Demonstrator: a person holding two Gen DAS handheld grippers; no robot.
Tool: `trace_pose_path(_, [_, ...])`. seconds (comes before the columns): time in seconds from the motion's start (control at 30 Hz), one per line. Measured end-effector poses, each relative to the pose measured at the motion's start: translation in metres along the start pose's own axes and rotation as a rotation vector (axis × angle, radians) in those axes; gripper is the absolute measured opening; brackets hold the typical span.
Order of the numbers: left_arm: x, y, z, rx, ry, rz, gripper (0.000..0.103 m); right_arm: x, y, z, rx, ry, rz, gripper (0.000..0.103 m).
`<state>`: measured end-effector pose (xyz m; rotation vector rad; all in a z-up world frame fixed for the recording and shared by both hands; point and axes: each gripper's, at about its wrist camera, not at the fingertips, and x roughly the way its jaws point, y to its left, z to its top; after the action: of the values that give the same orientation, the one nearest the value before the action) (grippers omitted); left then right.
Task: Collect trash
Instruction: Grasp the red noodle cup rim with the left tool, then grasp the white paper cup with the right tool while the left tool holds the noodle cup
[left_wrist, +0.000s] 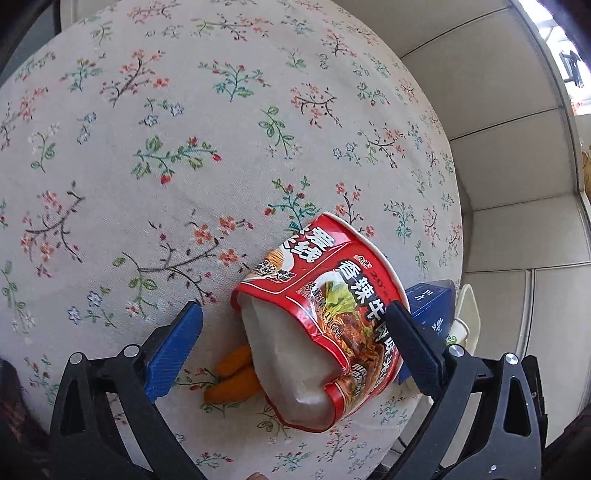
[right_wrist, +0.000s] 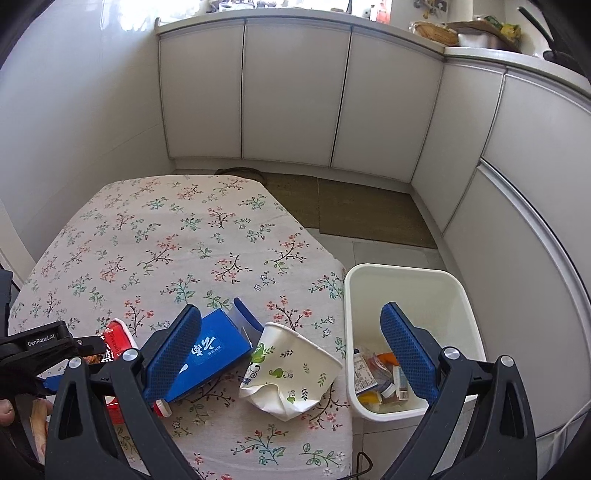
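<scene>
In the left wrist view a crushed red instant-noodle cup (left_wrist: 325, 314) lies on its side on the floral tablecloth (left_wrist: 184, 147), between the wide-open fingers of my left gripper (left_wrist: 295, 343). Orange peel pieces (left_wrist: 236, 380) lie under the cup's mouth. In the right wrist view my right gripper (right_wrist: 291, 354) is open and empty above a crumpled white paper cup (right_wrist: 291, 369) near the table's right edge. A blue carton (right_wrist: 210, 354) lies left of the paper cup. A white bin (right_wrist: 406, 295) with several wrappers stands on the floor to the right.
The left gripper's black body (right_wrist: 37, 347) and part of the red cup (right_wrist: 118, 332) show at the left in the right wrist view. White cabinets (right_wrist: 295, 92) line the back and right. Green mats (right_wrist: 351, 210) lie on the floor.
</scene>
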<state>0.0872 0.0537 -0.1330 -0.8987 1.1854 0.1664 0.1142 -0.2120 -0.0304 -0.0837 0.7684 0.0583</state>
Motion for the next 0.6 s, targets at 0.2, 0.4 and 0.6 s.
trace_pose_path(0.2, [0.011, -0.015, -0.003, 0.013, 0.022, -0.07, 0.08, 0.006, -0.004, 0.001, 0.017, 0.023, 0.007, 0.095])
trace_pose_path(0.4, [0.0, -0.021, 0.002, 0.076, 0.001, -0.151, 0.05, 0.015, -0.004, 0.0, 0.046, 0.062, 0.033, 0.095])
trace_pose_path(0.6, [-0.028, -0.03, 0.009, 0.167, -0.078, -0.161, 0.049, 0.039, -0.01, -0.008, 0.169, 0.207, 0.161, 0.095])
